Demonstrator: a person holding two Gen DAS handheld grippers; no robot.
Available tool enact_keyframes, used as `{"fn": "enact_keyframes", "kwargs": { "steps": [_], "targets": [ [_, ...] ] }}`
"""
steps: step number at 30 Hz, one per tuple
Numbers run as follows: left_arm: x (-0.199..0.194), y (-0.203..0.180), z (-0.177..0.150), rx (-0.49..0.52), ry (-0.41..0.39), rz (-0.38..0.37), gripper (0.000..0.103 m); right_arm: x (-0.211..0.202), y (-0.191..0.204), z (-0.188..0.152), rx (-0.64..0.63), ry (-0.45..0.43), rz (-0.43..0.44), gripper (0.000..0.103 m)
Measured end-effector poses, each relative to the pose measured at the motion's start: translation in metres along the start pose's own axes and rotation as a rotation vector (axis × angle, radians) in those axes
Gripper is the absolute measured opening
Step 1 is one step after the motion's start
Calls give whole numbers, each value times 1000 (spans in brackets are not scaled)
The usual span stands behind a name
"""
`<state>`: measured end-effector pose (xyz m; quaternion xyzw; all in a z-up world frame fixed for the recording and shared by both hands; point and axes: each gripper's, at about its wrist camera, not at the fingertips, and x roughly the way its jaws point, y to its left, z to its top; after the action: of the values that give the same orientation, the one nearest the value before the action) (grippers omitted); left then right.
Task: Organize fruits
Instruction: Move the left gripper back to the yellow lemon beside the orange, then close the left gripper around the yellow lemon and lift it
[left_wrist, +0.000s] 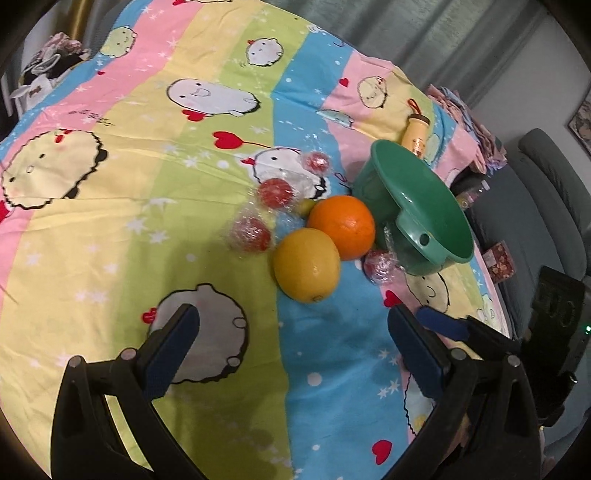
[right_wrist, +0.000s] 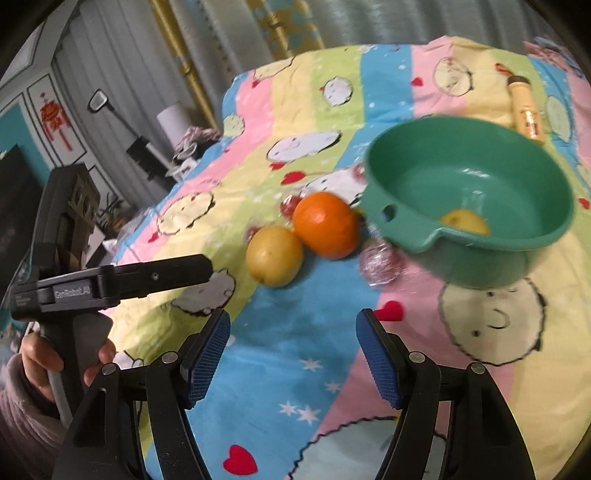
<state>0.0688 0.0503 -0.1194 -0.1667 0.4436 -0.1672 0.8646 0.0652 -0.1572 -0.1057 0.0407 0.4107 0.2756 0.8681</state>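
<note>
Lying on a bed sheet striped in pink, yellow, green and blue with cartoon figures, the fruits sit in a loose cluster. A yellow lemon touches an orange behind it, and a green bowl stands just to the right of the orange, its pierced handle lip turned toward the cameras. The right wrist view shows a small yellow fruit already inside the bowl. Several small red fruits in clear wrap lie scattered to the left of and behind the pair, and one more wrapped red fruit rests against the bowl's base, between bowl and lemon. A yellow tube-shaped bottle lies beyond the bowl.

The left tongs stand wide open with nothing between the blue pads, the lemon just ahead of them and slightly right of centre. The right tongs are likewise apart and empty, with lemon and orange ahead and the bowl ahead to the right. In the right view a hand in a pale sleeve grips the left tool's handle.
</note>
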Motion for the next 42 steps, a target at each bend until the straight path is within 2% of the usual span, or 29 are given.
{"fn": "enact_keyframes", "kwargs": {
  "steps": [9,17,23,25,28,31,33,36,42],
  "targets": [
    [17,4,4,-17,19,-83,102,34,6,9,-11,31,33,72],
    [34,3,14,-4,31,-71,99,60,11,19,-35,49,43,72],
    [51,6,23,-13,55,-105,91,74,9,29,-27,58,45,72],
    [54,8,24,-24,61,-121,80,78,7,31,-14,63,48,72],
    [55,9,26,-29,56,-131,77,80,5,34,-1,57,57,71],
    [55,9,27,-35,58,-140,72,82,5,35,-1,57,72,65],
    [56,9,27,-35,62,-144,68,84,6,35,-6,60,76,58],
    [56,8,28,-40,65,-151,59,84,7,35,-13,58,66,55],
    [52,6,26,-34,62,-149,56,80,6,33,1,56,77,55]
  ]
}}
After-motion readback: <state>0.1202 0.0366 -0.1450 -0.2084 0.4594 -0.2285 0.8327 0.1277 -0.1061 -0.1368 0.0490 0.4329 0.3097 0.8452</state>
